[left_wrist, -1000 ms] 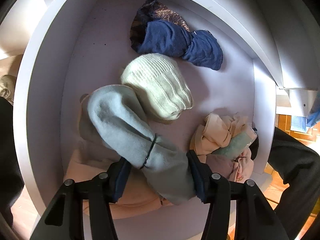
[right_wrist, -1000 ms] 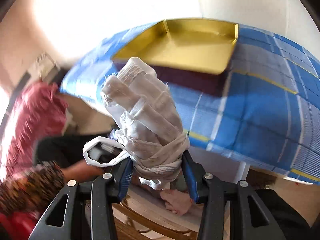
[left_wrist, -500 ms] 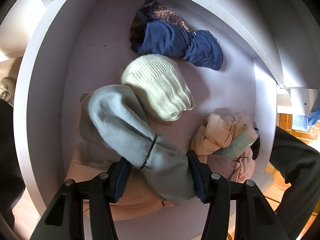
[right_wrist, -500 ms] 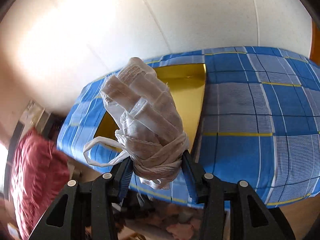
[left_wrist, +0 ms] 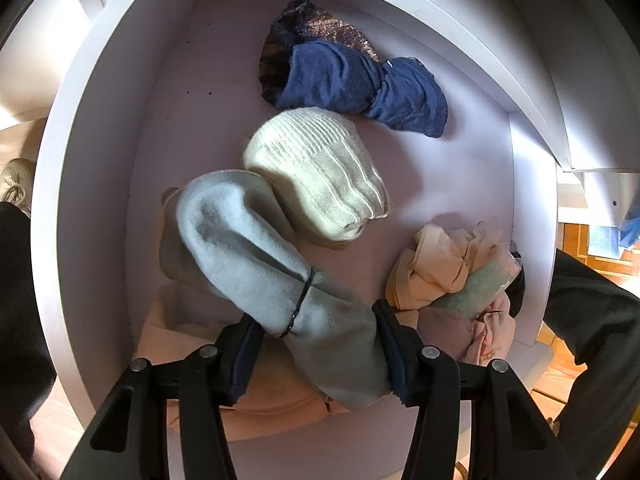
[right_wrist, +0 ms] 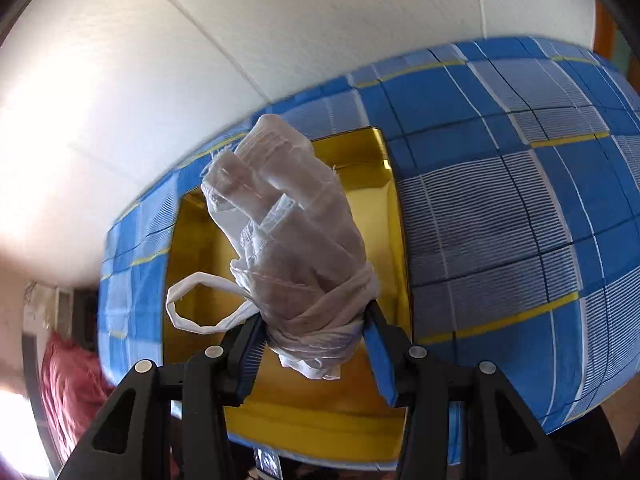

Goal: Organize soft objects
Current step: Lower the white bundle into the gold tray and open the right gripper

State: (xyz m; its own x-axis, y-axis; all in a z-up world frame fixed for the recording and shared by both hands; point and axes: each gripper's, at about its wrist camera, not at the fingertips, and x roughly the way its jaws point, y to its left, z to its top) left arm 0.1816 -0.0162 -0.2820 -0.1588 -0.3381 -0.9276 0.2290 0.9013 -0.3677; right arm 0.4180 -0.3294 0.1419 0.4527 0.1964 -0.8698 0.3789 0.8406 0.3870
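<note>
My left gripper (left_wrist: pixel 316 344) is shut on a grey sock roll (left_wrist: pixel 256 256) bound by a black hair band, held over a lilac drawer (left_wrist: pixel 100 184). In the drawer lie a cream knitted roll (left_wrist: pixel 320 168), a navy bundle (left_wrist: pixel 360 84) and a peach and pink pile (left_wrist: pixel 452 276). My right gripper (right_wrist: pixel 312 344) is shut on a white tied cloth bundle (right_wrist: pixel 288 224), held above a gold tray (right_wrist: pixel 192 280) on a blue checked bed cover (right_wrist: pixel 500 216).
A peach cloth (left_wrist: pixel 264 404) lies under the left gripper at the drawer's front. The white drawer frame (left_wrist: pixel 568 92) stands at right. A white wall (right_wrist: pixel 200 60) is behind the bed and a red cloth (right_wrist: pixel 68 392) is at lower left.
The right gripper has swung with the white bundle from beside the bed to over the gold tray. The left gripper and its grey sock roll have barely moved.
</note>
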